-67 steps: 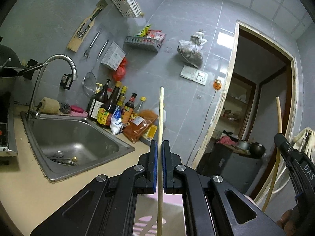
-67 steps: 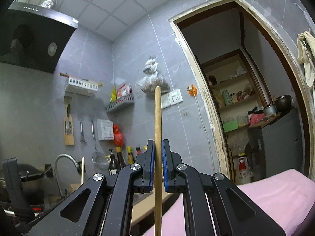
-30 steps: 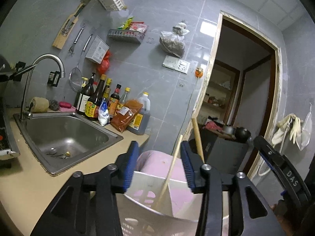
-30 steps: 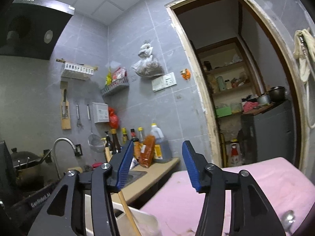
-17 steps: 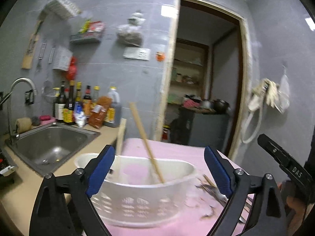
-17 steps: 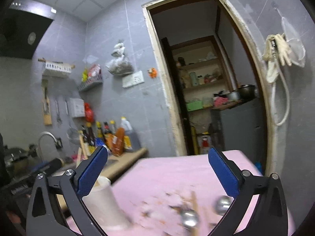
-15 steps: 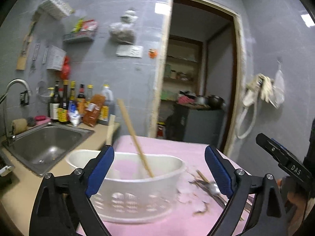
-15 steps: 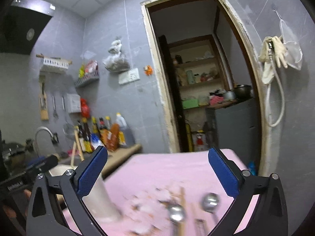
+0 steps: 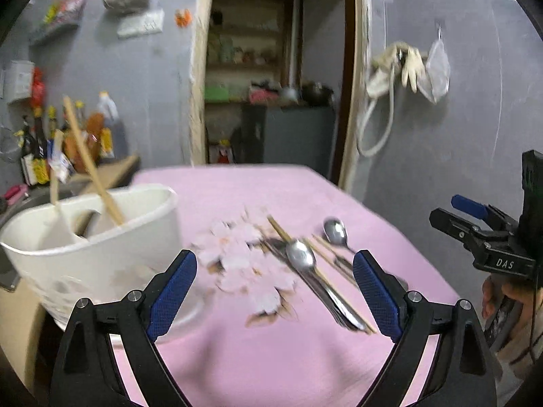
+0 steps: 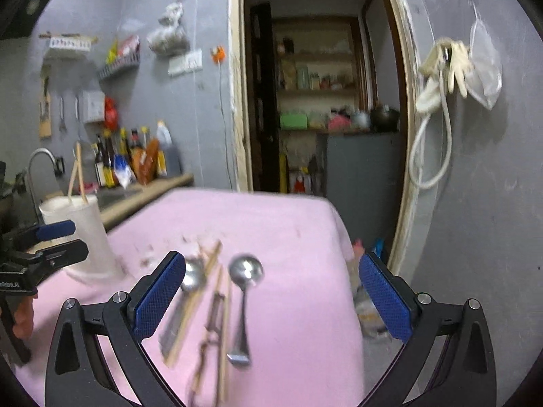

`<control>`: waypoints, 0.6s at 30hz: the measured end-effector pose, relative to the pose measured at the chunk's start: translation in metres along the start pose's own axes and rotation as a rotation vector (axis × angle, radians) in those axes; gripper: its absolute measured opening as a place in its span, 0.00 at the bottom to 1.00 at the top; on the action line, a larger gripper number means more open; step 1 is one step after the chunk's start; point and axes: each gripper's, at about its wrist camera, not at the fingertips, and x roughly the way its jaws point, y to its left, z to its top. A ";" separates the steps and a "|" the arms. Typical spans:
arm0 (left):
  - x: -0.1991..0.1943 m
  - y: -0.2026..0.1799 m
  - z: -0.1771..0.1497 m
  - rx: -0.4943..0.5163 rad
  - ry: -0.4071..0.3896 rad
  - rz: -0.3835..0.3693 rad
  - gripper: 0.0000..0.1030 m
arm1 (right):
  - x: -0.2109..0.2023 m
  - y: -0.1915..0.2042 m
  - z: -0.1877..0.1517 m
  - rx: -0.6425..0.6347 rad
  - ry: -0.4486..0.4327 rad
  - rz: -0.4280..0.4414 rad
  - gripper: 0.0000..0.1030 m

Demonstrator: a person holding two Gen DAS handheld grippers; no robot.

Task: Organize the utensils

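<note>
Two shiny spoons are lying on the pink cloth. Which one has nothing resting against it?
The spoon farther right, whose round bowl and handle lie alone on the pink cloth. The other spoon lies in the pile, with a wooden chopstick alongside it.

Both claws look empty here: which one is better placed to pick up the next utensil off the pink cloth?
Probably the right claw: open, with the steel spoons and wooden chopsticks lying directly between its fingers. The left claw, also open, sits nearer the white plastic utensil basket.

Holder sits at the left of the left wrist frame, two chopsticks standing in it; spoons and more chopsticks lie mid-frame on the cloth, sink counter behind.
</note>
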 end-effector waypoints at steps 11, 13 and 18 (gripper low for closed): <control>0.061 0.017 0.006 -0.155 0.210 -0.022 0.51 | 0.054 -0.011 -0.013 -0.024 0.236 0.054 0.75; 0.070 0.019 0.011 -0.174 0.238 -0.017 0.42 | 0.065 -0.010 -0.014 -0.036 0.284 0.074 0.67; 0.095 0.025 0.017 -0.207 0.279 -0.027 0.32 | 0.081 -0.010 -0.014 -0.057 0.342 0.109 0.59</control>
